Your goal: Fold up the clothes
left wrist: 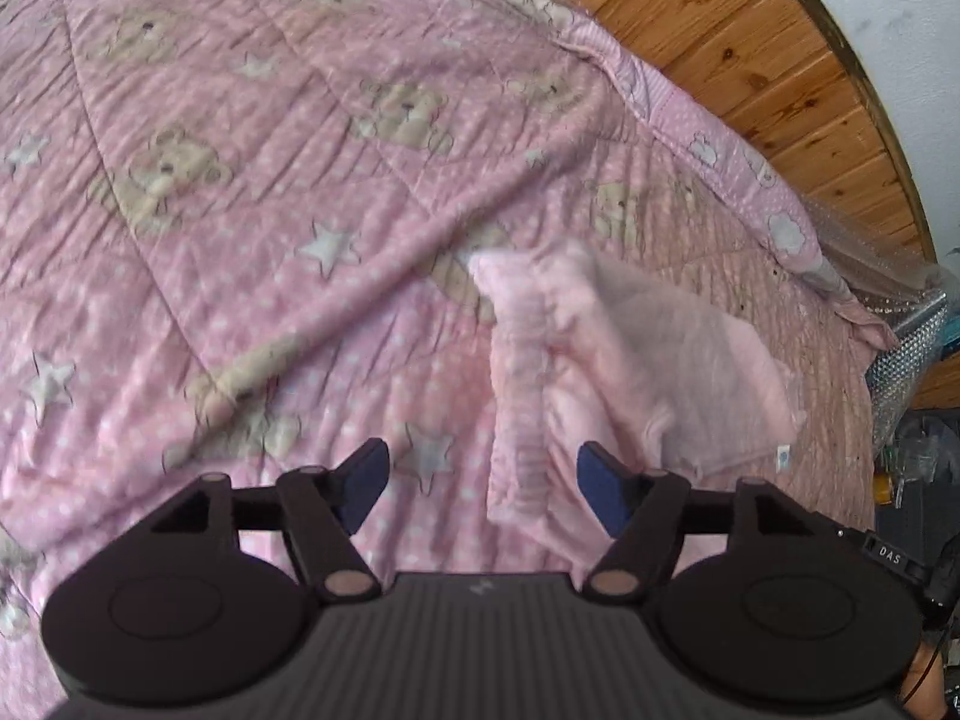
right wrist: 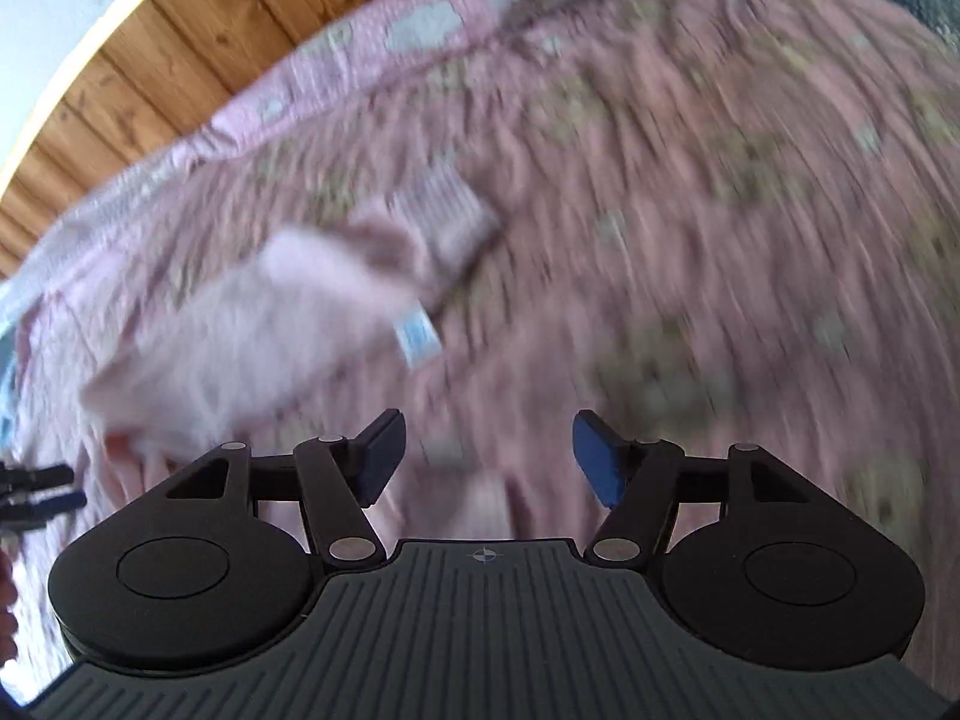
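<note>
Bed surface: pink quilt (left wrist: 252, 192) printed with bears and stars, wooden headboard (left wrist: 750, 48) at far right.
Left gripper (left wrist: 483, 483): jaws wide, holding nothing, poised over the near ribbed waistband edge.
Right gripper (right wrist: 486, 456): wide, empty, view blurred.
Pink garment (left wrist: 630, 360): partly folded, lying right of centre on the quilt.
Risk: pale pink on pink; a low pinch may catch quilt with cloth, or take one layer and undo the fold.

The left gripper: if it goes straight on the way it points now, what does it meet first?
Most likely the pink garment, at its ribbed edge, which lies between the open fingers of the left gripper. Under it is the pink bear-print quilt. How far off it lies is unclear.
</note>
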The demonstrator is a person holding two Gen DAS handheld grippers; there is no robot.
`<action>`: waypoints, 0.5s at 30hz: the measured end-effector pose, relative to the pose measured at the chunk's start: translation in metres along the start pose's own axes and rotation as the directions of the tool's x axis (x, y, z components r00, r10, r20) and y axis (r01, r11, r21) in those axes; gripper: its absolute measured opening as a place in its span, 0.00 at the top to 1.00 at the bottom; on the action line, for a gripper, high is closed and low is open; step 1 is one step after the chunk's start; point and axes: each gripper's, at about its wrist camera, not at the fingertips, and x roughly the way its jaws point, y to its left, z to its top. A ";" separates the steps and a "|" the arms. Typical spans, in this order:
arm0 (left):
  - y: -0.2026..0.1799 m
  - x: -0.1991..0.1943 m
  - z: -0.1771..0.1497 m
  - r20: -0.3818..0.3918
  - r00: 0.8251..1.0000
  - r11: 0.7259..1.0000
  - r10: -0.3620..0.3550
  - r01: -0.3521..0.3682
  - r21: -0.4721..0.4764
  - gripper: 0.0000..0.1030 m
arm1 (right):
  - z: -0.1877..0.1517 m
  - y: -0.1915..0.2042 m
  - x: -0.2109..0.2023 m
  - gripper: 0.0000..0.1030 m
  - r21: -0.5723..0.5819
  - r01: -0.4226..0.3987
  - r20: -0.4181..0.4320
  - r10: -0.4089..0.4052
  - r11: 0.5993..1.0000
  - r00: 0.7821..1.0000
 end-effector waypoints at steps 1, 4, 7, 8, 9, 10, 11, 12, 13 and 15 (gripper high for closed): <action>-0.004 0.003 -0.004 0.021 1.000 1.000 0.007 -0.008 0.016 0.30 | -0.010 0.002 -0.001 0.37 -0.029 -0.003 -0.005 0.002 1.000 1.000; -0.017 0.011 -0.002 0.080 0.997 0.998 0.020 -0.025 0.052 0.29 | -0.029 0.016 -0.003 0.41 -0.139 -0.008 -0.003 0.007 0.990 1.000; -0.031 0.013 0.002 0.070 0.998 0.996 -0.008 0.002 0.087 0.86 | -0.033 0.033 -0.006 0.78 -0.242 0.023 0.002 -0.024 0.970 1.000; -0.036 0.009 0.001 0.073 0.997 0.994 -0.009 0.001 0.109 0.94 | -0.033 0.038 -0.008 0.90 -0.274 0.032 0.002 -0.033 0.961 0.999; -0.041 0.004 -0.001 0.081 0.997 0.991 -0.006 -0.005 0.136 0.94 | -0.032 0.040 -0.013 0.96 -0.288 0.031 -0.002 -0.033 0.957 0.999; -0.044 -0.003 -0.003 0.083 0.997 0.987 -0.005 -0.009 0.158 0.94 | -0.030 0.041 -0.019 1.00 -0.292 0.024 -0.010 -0.028 0.956 1.000; -0.045 -0.012 -0.004 0.079 0.997 0.987 -0.005 -0.008 0.163 0.94 | -0.027 0.039 -0.028 1.00 -0.270 0.006 -0.016 -0.010 0.963 1.000; -0.042 -0.024 -0.003 0.068 0.997 0.990 -0.025 0.016 0.139 0.94 | -0.021 0.032 -0.042 1.00 -0.203 -0.041 -0.017 0.038 0.978 0.999; -0.038 -0.038 0.000 0.068 0.996 0.993 -0.057 0.050 0.107 0.94 | -0.012 0.023 -0.057 1.00 -0.117 -0.099 -0.002 0.099 0.988 0.995; -0.037 -0.059 0.016 0.103 0.991 0.994 -0.084 0.076 0.082 0.94 | 0.011 0.009 -0.079 1.00 0.022 -0.186 0.051 0.184 0.982 0.982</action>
